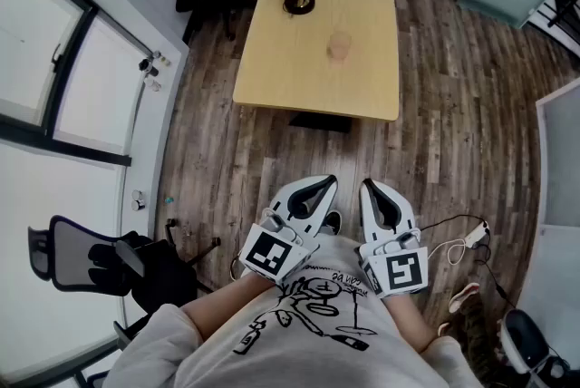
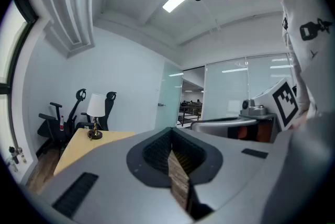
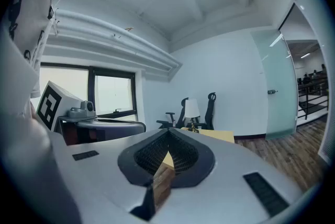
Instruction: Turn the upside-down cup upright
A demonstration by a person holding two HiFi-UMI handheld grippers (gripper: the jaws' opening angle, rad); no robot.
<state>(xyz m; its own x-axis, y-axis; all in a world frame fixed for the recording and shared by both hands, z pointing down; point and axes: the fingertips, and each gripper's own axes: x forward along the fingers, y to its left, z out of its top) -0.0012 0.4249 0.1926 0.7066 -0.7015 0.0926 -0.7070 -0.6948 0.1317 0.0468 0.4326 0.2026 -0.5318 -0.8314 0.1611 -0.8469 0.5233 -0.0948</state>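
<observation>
Holding left gripper point(image 1: 324, 185) and right gripper point(image 1: 370, 189) well short of the table point(image 1: 281, 60), jaws pressed together, empty; cup point(image 1: 339, 46) mid-table.

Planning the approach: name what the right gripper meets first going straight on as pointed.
Nothing near: the right gripper, shut, faces open space above the floor. First in line is probably the yellow table, though depth is unclear.
</observation>
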